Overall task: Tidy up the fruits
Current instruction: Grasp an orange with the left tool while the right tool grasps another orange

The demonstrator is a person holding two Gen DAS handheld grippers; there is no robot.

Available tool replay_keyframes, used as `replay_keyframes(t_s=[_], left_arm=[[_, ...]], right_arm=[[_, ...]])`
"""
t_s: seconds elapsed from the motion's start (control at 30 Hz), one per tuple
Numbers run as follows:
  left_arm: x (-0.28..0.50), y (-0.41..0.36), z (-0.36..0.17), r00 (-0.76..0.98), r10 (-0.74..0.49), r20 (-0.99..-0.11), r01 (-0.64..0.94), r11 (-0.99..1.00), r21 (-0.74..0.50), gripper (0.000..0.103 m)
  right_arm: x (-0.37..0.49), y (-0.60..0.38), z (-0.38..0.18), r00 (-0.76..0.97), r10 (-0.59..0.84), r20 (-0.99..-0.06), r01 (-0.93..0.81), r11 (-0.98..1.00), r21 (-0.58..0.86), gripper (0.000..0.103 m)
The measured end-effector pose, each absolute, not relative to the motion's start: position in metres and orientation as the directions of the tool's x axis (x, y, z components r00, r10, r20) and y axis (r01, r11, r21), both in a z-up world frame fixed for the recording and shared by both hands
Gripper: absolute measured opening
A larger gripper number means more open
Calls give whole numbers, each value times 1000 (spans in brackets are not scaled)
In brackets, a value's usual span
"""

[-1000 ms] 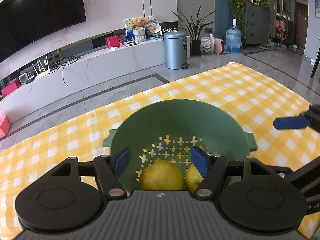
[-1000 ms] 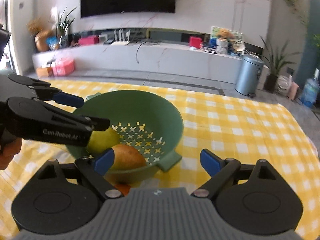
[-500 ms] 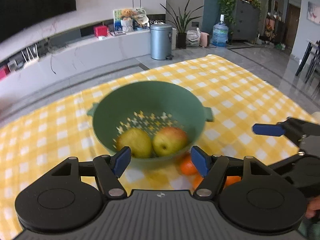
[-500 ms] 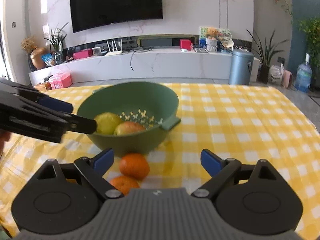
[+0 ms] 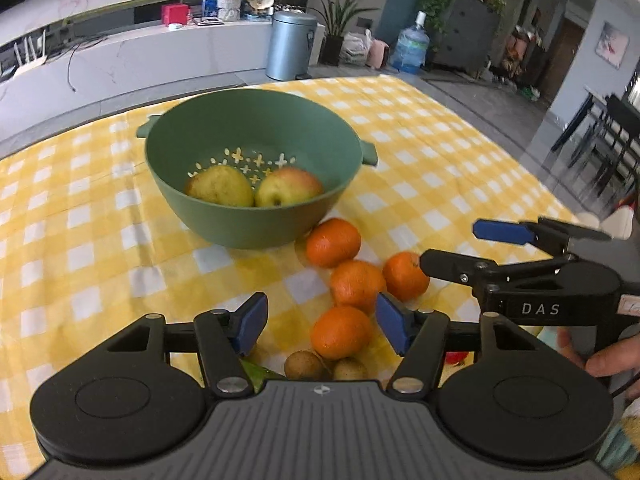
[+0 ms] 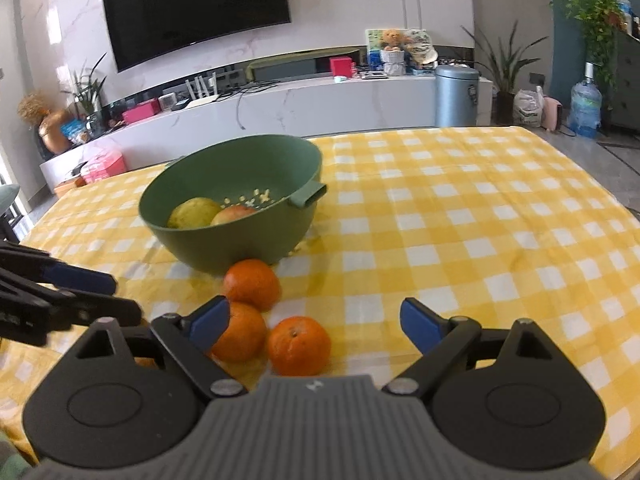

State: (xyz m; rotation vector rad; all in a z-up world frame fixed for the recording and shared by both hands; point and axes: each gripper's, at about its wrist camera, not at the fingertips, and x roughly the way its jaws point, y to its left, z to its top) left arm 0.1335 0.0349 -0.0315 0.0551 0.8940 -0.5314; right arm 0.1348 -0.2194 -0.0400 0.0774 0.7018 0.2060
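Observation:
A green colander bowl [image 5: 256,216] stands on the yellow checked tablecloth [image 5: 100,240] and holds a yellow pear [image 5: 220,188] and an apple [image 5: 288,192]. It also shows in the right wrist view [image 6: 240,240]. Several oranges [image 5: 354,282] lie on the cloth in front of the bowl, with two small brown fruits [image 5: 304,364] nearer me. My left gripper [image 5: 322,322] is open and empty, low over the nearest orange [image 5: 340,332]. My right gripper [image 6: 314,320] is open and empty above an orange [image 6: 298,346]; it shows at the right in the left wrist view [image 5: 456,248].
A green leaf [image 5: 256,372] lies by the left gripper's base. The table edge runs along the right [image 6: 600,184]. Beyond it are a TV console, a grey bin [image 6: 456,96] and plants.
Both grippers have pulled back from over the bowl toward the near side of the table. The oranges and small brown fruits have come into view. Both jaws stay open.

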Motion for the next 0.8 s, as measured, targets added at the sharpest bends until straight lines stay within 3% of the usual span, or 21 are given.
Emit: replay_keyframes(t_s=[0.4,0.67,0.8], left_arm=[[130,14,-61,434,-396,-809,538,834,-120,71],[134,5,-69,411,-393,-822,549,827,-121,71],[135,5,-71,408,-394,-823,547,828,-125,67]], right_arm=[[146,-204,-59,671,189,-717,-193,978,78,58],[149,-196,-68,640,180,-747,-223,974,43,56],[150,-196,-71,626,176,-759,-223,974,42,48]])
